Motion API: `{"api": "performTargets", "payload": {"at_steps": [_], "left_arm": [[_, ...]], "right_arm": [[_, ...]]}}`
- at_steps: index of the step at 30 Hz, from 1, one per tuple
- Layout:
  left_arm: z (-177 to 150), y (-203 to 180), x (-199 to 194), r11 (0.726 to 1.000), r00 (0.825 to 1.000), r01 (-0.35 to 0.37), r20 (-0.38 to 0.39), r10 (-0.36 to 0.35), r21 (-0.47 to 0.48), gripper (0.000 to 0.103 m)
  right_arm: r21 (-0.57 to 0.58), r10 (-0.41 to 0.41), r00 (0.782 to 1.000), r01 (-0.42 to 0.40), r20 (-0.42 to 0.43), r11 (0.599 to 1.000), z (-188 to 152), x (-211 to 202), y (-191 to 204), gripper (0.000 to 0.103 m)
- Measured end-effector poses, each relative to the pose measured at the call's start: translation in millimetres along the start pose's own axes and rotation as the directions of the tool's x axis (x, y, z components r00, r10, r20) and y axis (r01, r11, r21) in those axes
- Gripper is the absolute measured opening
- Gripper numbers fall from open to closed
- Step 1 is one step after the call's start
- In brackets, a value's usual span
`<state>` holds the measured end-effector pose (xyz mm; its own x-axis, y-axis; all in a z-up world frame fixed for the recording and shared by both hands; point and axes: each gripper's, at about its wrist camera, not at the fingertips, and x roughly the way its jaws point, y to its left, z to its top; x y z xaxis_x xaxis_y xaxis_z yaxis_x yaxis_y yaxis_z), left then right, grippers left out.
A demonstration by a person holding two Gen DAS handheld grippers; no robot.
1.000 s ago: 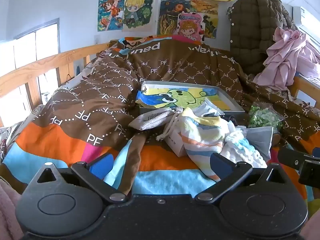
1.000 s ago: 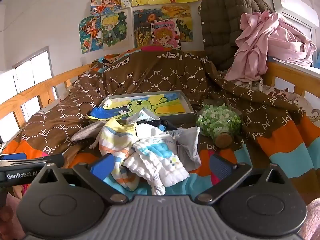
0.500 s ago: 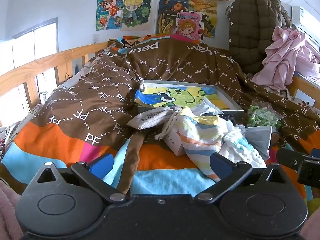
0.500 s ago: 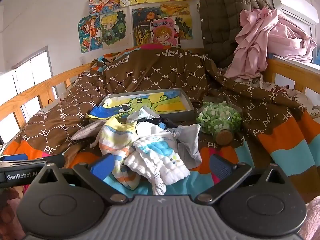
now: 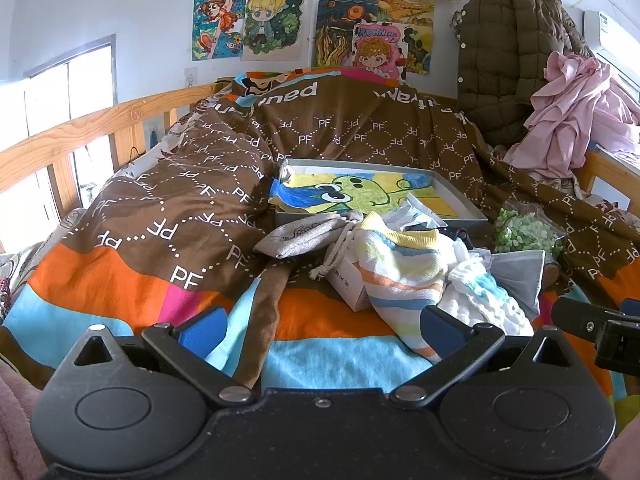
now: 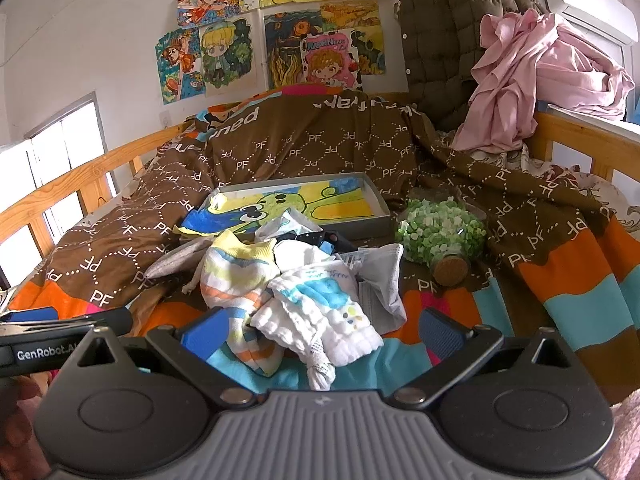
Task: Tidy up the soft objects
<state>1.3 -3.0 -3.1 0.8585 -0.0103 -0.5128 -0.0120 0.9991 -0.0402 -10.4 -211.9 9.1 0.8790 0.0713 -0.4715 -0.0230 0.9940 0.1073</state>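
Note:
A heap of soft things lies on the bed: a striped sock (image 5: 400,268) (image 6: 236,272), a white quilted cloth with blue print (image 5: 480,296) (image 6: 320,308), a grey drawstring pouch (image 5: 304,234) (image 6: 176,260) and a grey face mask (image 5: 520,272) (image 6: 380,284). Behind the heap sits a shallow grey tray (image 5: 460,196) (image 6: 376,204) holding a frog drawing. My left gripper (image 5: 320,326) is open, short of the heap and to its left. My right gripper (image 6: 316,328) is open, its fingers either side of the white cloth's near end.
A brown patterned blanket (image 5: 180,208) covers the bed inside wooden rails (image 5: 80,128). A corked jar of green bits (image 6: 440,236) lies right of the heap. A small white box (image 5: 348,284) sits under the sock. A quilted coat (image 6: 440,40) and pink clothes (image 6: 540,80) pile at the back right.
Both grippers have edged slightly forward toward the heap, so it looks a little nearer. Nothing was taken hold of and both grippers stay open.

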Motion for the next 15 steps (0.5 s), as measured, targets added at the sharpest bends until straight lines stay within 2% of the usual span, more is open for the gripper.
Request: {"api": "performTargets", "payload": {"at_steps": [15], "left_arm": [[0.5,0.3,-0.1,1.0,1.0,0.0,-0.002,0.0,0.001,0.102]], "right_arm": [[0.006,0.002,1.0,-0.002,-0.006,1.0,1.5,-2.3,0.3,0.103]]}}
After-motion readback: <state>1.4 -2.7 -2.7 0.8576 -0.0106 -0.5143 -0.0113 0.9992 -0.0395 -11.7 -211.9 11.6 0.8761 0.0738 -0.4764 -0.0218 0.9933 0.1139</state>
